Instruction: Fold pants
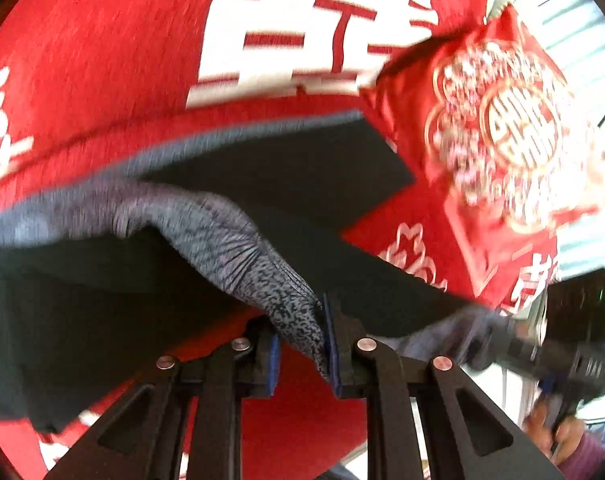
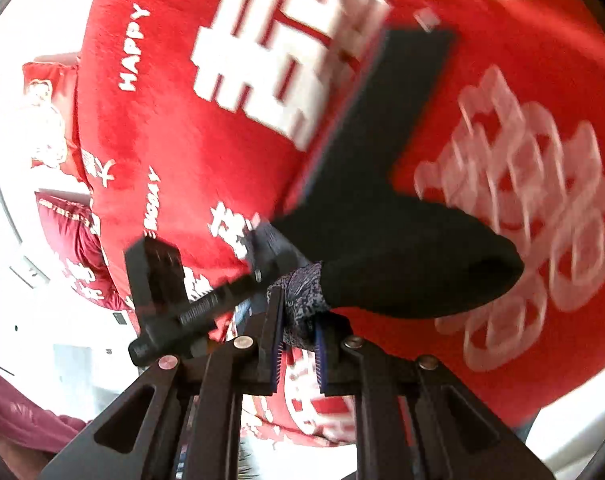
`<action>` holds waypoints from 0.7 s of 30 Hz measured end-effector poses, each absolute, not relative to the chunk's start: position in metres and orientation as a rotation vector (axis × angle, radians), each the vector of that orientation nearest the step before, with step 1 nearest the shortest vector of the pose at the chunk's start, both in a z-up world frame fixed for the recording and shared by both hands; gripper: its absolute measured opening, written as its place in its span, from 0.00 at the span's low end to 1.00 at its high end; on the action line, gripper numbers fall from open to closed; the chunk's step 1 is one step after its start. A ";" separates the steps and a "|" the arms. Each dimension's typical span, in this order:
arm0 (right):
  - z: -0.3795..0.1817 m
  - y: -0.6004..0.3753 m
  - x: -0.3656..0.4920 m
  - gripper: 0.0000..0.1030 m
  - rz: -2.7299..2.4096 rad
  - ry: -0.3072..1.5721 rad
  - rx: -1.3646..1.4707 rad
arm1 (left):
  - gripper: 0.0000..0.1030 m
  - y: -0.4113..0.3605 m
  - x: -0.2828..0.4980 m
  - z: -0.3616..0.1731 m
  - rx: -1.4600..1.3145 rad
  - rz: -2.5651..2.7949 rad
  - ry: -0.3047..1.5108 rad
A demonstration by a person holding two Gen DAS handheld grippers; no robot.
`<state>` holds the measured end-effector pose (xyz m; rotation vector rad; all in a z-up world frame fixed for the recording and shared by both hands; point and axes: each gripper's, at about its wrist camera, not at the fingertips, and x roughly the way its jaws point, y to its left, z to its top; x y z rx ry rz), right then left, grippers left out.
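— Pants (image 1: 230, 248), dark with a grey speckled waistband, hang lifted over the red bed cover (image 1: 102, 60).
— We see the left tongs (image 1: 302, 344) pinching that waistband.
— Our right tongs (image 2: 298, 344) pinch it too, beside the left.

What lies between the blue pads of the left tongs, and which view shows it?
A pinched fold of the pants' speckled grey waistband sits between the pads of the left tongs, with the dark pants trailing onto the red blanket; the left wrist view shows it.
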<state>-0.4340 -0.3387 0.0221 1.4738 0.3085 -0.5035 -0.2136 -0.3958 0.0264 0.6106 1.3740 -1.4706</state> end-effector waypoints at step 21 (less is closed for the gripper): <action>-0.027 -0.592 -0.372 0.25 -0.615 0.703 1.355 | 0.75 -0.461 -0.169 0.034 0.759 -1.286 1.183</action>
